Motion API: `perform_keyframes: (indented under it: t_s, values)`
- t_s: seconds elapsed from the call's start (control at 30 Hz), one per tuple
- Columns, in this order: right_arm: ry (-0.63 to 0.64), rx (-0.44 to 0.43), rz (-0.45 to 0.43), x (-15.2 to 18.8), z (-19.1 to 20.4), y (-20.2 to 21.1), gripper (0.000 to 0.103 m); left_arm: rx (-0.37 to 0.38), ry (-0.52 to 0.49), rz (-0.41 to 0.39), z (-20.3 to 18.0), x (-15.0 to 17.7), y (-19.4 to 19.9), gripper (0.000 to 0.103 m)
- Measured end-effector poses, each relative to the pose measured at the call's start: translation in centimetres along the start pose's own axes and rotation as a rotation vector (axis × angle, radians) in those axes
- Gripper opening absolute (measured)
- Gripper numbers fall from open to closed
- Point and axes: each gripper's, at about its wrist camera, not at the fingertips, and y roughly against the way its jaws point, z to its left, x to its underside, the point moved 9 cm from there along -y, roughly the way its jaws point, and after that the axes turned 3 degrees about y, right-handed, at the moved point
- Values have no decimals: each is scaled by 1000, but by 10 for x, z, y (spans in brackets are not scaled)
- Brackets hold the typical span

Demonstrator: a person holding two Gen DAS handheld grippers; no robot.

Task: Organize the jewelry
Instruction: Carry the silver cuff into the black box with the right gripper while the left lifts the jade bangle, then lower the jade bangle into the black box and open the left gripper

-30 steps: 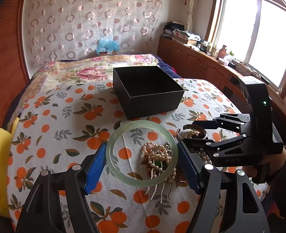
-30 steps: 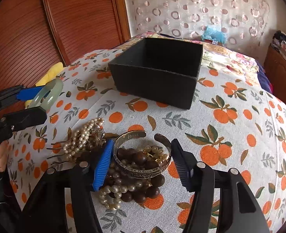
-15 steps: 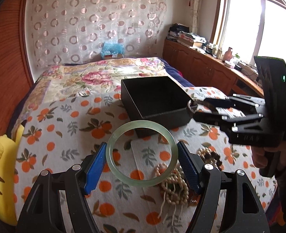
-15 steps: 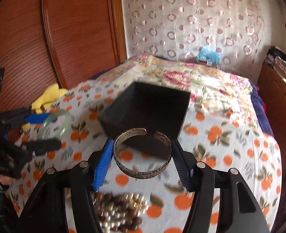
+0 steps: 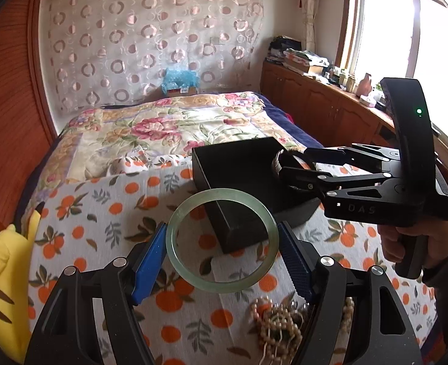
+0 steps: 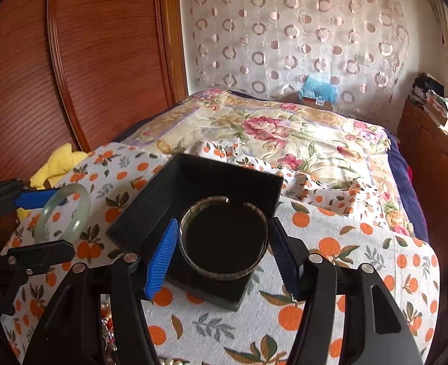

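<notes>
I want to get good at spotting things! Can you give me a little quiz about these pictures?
1. Pick one: what does the left tool hold? A pearl necklace, B green bangle, C yellow toy.
2. True or false: the silver cuff lies on the bedspread.
3. What colour are the fruits printed on the bedspread?
Key: 1 B. 2 False: it hangs over the black box, between the pads of the right tool, whose jaws have just been opening. 3 Orange.
</notes>
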Motion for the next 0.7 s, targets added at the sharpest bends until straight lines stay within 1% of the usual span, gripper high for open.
perform_keyframes:
  t_s: [0.03,0.2,0.47,0.7]
  values:
    - [-5,-5,-3,-1,-1,0,70,-2,-2,-1,-1,-2,-2,69]
    - [-19,-3,-24,1,-10,13,70,-10,-14,-4,-9,-12,-10,69]
    - [-60,24,-28,30,-31,39,71,-37,-43,8,-25,-28,-35,69]
    - [-98,26,-22,56,-45,55,71,-72,-54,31,-26,-40,-59,69]
